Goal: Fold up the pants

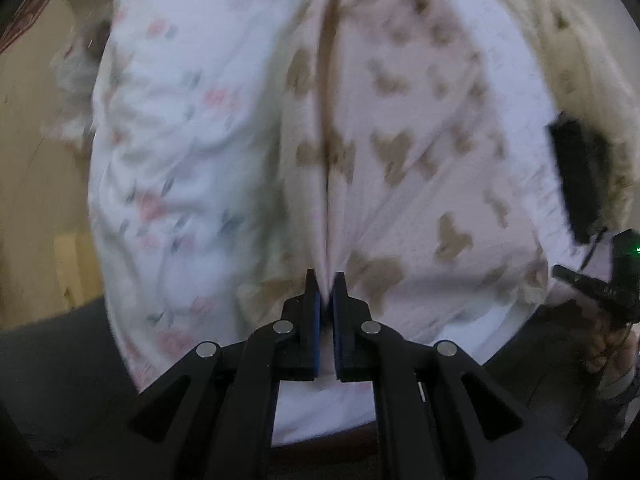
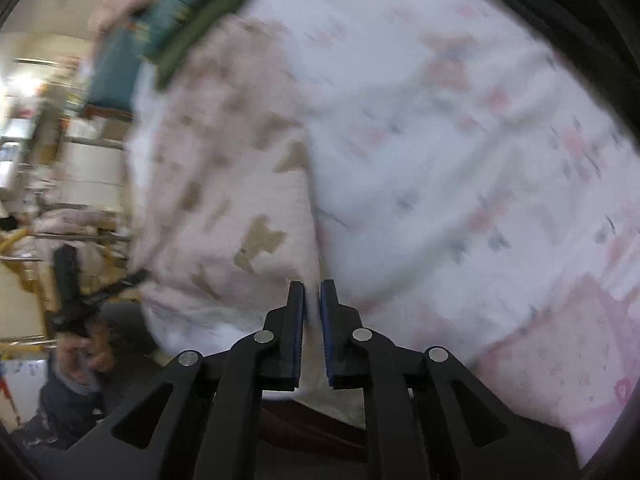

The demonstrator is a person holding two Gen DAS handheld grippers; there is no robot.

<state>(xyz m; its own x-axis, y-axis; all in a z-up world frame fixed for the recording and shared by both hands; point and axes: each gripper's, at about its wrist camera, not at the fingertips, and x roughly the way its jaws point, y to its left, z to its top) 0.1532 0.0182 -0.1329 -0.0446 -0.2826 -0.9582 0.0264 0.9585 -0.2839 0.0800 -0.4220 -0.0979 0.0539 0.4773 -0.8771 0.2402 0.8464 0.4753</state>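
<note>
The pants (image 1: 400,128) are pale pink with tan bear shapes and lie on a white floral bedsheet (image 1: 180,140). My left gripper (image 1: 326,278) is shut on a pinched ridge of the pants' near edge. In the right wrist view the pants (image 2: 240,184) lie left of centre, and my right gripper (image 2: 312,286) is nearly shut on their thin near edge. The right gripper also shows at the right edge of the left wrist view (image 1: 592,280); the left gripper shows at the left of the right wrist view (image 2: 80,292). Both views are motion-blurred.
The bed's near edge (image 1: 320,436) is just below the grippers. A green and teal bundle (image 2: 168,20) lies at the pants' far end. A black object (image 1: 580,176) sits at the right. Cluttered shelves (image 2: 60,160) stand left of the bed.
</note>
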